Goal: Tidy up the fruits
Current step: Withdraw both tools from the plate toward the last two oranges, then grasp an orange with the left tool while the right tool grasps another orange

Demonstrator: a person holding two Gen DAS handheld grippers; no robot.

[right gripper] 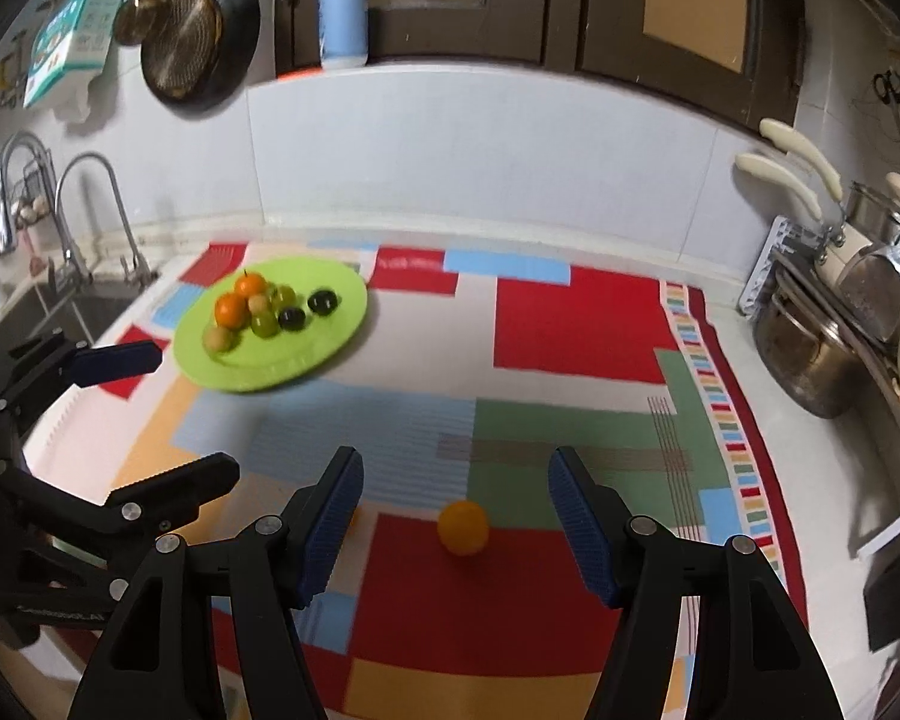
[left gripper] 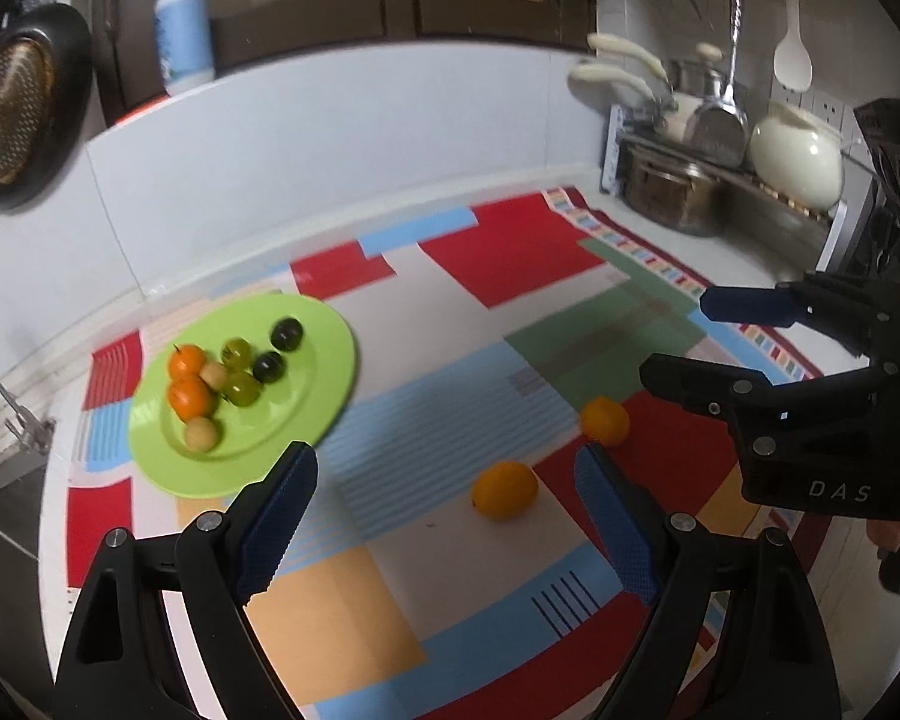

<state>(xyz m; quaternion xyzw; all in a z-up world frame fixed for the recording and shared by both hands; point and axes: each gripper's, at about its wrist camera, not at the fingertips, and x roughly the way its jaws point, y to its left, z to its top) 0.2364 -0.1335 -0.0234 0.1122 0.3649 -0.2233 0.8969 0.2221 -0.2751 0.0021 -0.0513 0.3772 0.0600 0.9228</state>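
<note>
A green plate (left gripper: 324, 354) (right gripper: 312, 351) at the back left of the patchwork cloth holds several small fruits: orange, green, dark and tan. Two loose oranges lie on the cloth. The nearer orange (left gripper: 505, 489) sits just ahead of my left gripper (left gripper: 444, 468), which is open and empty. The farther orange (left gripper: 605, 420) (right gripper: 463, 527) lies on a red patch in front of my right gripper (right gripper: 455, 468), also open with nothing touching its pads. Each gripper shows in the other's view: the right gripper (left gripper: 678, 336) at the right, the left gripper (right gripper: 195, 411) at the left.
The patchwork cloth (right gripper: 576, 324) covers the counter. Steel pots (right gripper: 810, 354) and a cream kettle (left gripper: 798, 156) crowd the right end. A sink with faucets (right gripper: 84, 210) is at the left. A pan (right gripper: 198, 42) hangs on the wall, and a pump bottle (right gripper: 343, 12) stands on the ledge.
</note>
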